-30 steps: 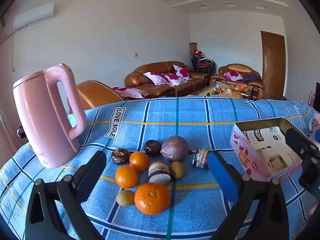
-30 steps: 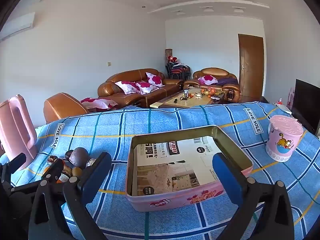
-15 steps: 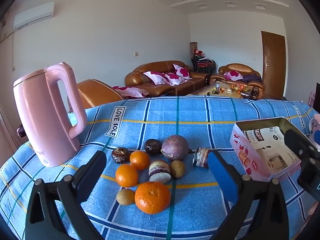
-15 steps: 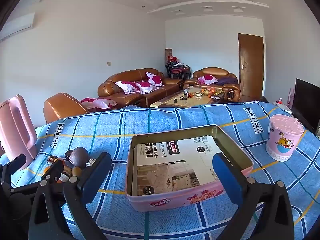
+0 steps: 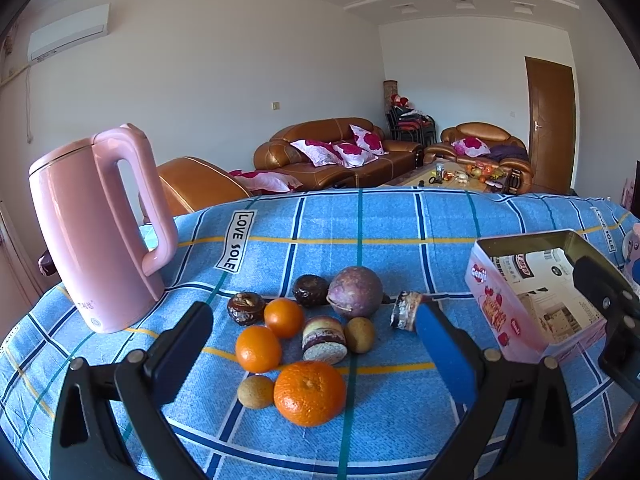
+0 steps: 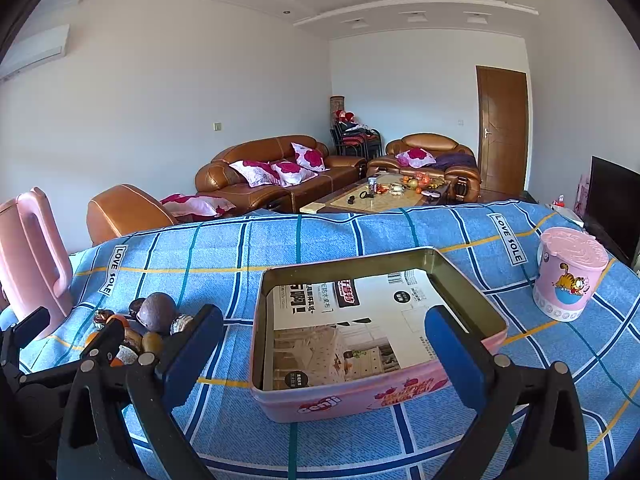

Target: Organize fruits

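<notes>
Fruits [image 5: 308,340] lie straight ahead of the left gripper [image 5: 316,344], jaws spread and empty. Right gripper [image 6: 320,344], also spread, faces the pink tin [image 6: 464,280], so the left is nearer.

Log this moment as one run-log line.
left gripper: open, above fruit pile | right gripper: open, before pink tin | tin: fruitless

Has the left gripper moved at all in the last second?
No. The left gripper frames the big orange and pink kettle just as before, hovering open.
</notes>
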Tool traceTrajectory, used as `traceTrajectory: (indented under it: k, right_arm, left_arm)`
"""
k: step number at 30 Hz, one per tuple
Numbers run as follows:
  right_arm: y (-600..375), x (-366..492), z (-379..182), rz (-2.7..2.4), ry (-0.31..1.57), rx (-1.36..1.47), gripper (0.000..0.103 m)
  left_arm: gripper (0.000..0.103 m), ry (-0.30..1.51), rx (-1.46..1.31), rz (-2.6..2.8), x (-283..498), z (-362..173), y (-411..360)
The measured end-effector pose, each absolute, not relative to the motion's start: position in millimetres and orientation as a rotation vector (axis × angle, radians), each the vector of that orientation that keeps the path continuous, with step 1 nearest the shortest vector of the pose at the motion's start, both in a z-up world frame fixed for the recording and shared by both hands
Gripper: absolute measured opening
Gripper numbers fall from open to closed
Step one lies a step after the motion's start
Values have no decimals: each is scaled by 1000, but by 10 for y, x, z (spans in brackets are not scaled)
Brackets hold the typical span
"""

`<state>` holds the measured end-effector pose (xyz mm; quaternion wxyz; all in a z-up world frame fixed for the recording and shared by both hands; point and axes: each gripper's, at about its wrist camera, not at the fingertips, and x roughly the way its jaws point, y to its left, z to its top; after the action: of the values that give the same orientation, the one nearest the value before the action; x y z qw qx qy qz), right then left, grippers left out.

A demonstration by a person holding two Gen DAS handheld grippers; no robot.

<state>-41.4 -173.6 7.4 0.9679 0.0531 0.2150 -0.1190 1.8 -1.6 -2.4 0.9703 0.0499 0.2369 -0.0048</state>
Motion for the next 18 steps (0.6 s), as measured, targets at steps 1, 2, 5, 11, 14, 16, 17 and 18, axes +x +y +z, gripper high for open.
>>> traceTrajectory:
  k: [1, 2, 5, 11, 14, 16, 17, 18]
  right_arm:
    - [-1736, -415, 74, -240, 434, 108, 102]
    - [-1733, -418, 72, -239, 433, 109, 102]
    - [-1724, -419, 71, -237, 432, 107, 102]
    - [-1725, -420, 71, -236, 433, 110, 102]
    - [-1725, -421, 71, -235, 431, 110, 102]
    - [-1723, -419, 72, -235, 429, 110, 102]
    - [-1724, -419, 72, -235, 430, 110, 102]
    - [-1725, -420, 72, -234, 430, 110, 102]
  left_arm:
    - [103, 479, 100, -10, 21, -25, -7]
    - [103, 479, 100, -10, 23, -26, -8]
    - [103, 481, 99, -9, 22, -28, -4]
    - [103, 485, 94, -7, 38, -39, 2]
    - [103, 484, 94, -7, 38, -39, 9]
    - [103, 485, 94, -6, 41, -41, 10]
    - [103, 486, 93, -6, 40, -41, 10]
    - [103, 486, 93, -6, 39, -41, 9]
